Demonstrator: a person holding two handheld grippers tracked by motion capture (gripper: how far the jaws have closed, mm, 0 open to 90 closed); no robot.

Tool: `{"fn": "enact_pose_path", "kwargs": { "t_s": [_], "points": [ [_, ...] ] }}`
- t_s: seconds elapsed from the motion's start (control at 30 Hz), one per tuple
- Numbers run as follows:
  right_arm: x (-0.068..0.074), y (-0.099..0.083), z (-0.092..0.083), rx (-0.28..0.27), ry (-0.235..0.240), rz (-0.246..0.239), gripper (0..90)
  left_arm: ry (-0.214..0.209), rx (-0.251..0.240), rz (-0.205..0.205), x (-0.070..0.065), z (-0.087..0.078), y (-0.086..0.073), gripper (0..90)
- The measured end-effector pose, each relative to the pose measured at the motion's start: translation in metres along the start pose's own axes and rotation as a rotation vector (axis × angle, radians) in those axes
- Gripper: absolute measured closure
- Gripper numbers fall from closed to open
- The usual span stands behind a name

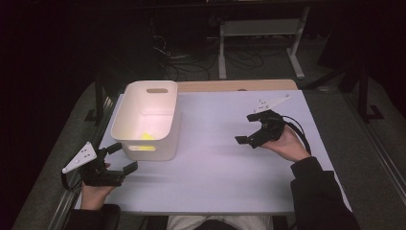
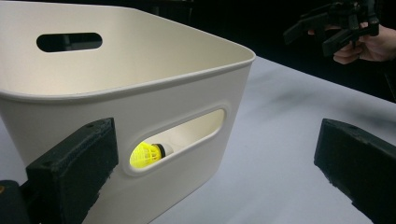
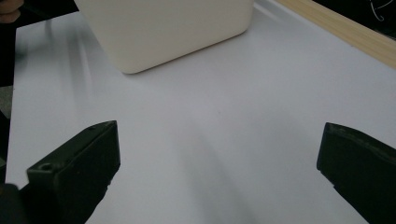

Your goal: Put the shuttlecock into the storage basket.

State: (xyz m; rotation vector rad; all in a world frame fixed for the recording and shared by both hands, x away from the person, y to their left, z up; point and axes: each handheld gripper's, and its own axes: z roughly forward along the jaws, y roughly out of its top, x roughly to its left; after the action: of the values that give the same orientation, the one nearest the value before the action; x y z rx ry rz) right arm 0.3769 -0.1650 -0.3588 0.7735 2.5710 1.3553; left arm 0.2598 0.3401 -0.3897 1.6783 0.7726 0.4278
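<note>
A cream plastic bin [image 1: 148, 120] with slot handles stands on the left half of the white table. Inside it lies a yellow shuttlecock [image 2: 148, 154], seen through the near handle slot, and as a yellow spot [image 1: 147, 136] from above. My left gripper [image 1: 121, 158] is open at the bin's near left corner, nothing between its jaws. My right gripper [image 1: 247, 128] is open over the right half of the table, jaws pointing toward the bin [image 3: 163, 28], empty. In the left gripper view the right gripper [image 2: 327, 32] shows far off.
The white table top [image 1: 215, 163] has bare room between bin and right hand. A wooden strip [image 1: 239, 85] runs along its far edge. Beyond it stand a metal frame [image 1: 261, 43] and floor cables in the dark.
</note>
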Motion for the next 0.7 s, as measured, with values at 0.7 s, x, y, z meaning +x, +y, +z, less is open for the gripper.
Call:
{"fn": "enact_pose_path", "kwargs": {
  "t_s": [0.7],
  "points": [
    [-0.002, -0.029, -0.019, -0.011, -0.013, 0.042, 0.0, 0.002, 0.002, 0.001, 0.0, 0.0, 0.0, 0.0]
  ]
}}
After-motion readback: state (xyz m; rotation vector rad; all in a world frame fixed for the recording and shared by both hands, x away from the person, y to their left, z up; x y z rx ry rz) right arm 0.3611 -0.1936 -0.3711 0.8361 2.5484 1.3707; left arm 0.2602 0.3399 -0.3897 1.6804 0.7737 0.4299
